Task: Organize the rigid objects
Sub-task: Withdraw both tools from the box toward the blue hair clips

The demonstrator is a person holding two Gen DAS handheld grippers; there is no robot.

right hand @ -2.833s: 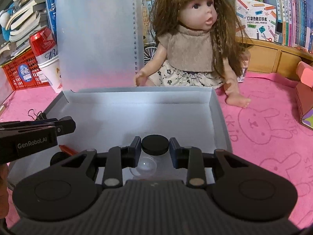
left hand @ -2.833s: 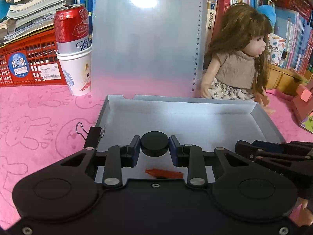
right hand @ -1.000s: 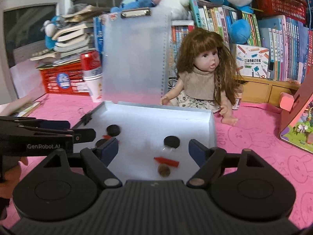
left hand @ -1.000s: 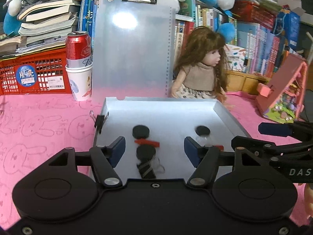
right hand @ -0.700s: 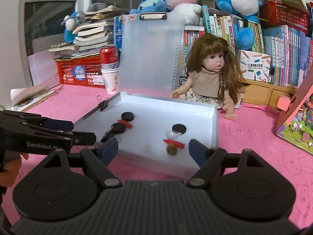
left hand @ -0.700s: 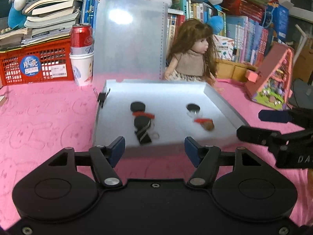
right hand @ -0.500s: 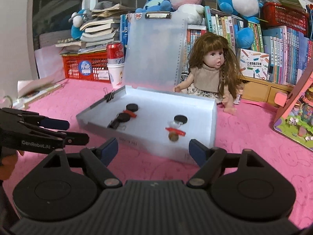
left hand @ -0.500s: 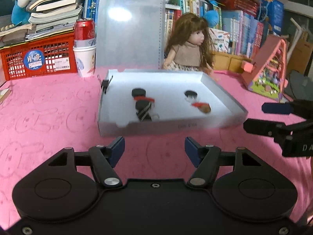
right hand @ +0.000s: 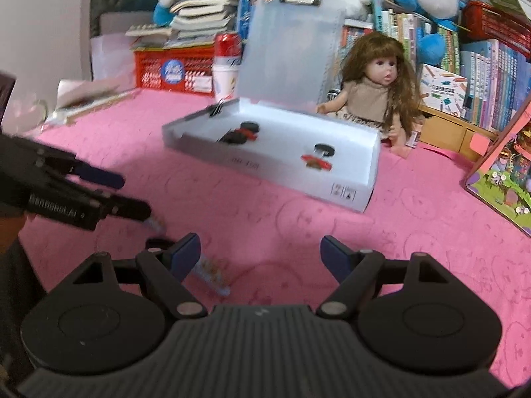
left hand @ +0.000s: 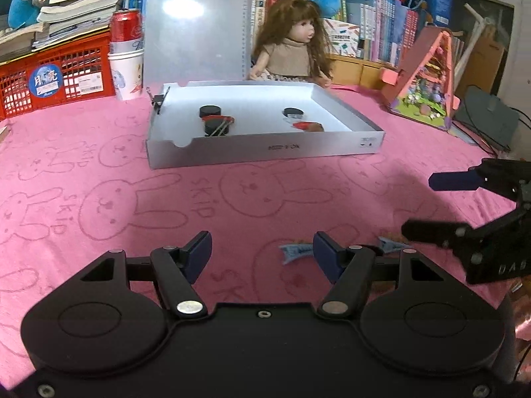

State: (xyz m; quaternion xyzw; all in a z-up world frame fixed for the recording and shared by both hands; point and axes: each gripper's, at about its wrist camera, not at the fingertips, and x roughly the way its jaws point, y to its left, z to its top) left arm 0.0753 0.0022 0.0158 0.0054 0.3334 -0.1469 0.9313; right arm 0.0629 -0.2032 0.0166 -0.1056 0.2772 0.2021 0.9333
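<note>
Tray of pale grey card or thin plastic (left hand: pixel 265 147), shallow and rectangular, on the pink rabbit-print cloth of the counter (left hand: pixel 232 205), well ahead of both grippers. Inside, 2 clusters: on the tray's left, 2 black round discs (left hand: pixel 210 110) with a small red piece (left hand: pixel 217 118) touching them; on its right, 1 black disc (left hand: pixel 293 111) beside a red sliver and a brownish coin-like lump (left hand: pixel 314 127). Probably light, stiff and smooth, so likely to skate on the slick tray floor; best pinched across the flat rim edges of a disc, not the faces. Nearer in, 2 small pale blue wrapper-like pieces (left hand: pixel 296 252), (left hand: pixel 391 244) on the cloth close to the left gripper (left hand: pixel 262 252), likely thin and flimsy, awkward to lift off flat fabric. Left gripper spread wide with nothing between the fingers; right gripper (right hand: pixel 260 253) likewise wide and empty. Hard to read: the second blue piece, partly covered by the right gripper's lower finger; the right wrist view, blurred, with the printing on the strip by its left finger (right hand: pixel 186 253) illegible; the clear piece by the right disc, barely separable from the tray floor. Black binder clip (left hand: pixel 158 99) on the tray's far left corner, small, with the translucent clipboard (left hand: pixel 195 26) upright behind.
</note>
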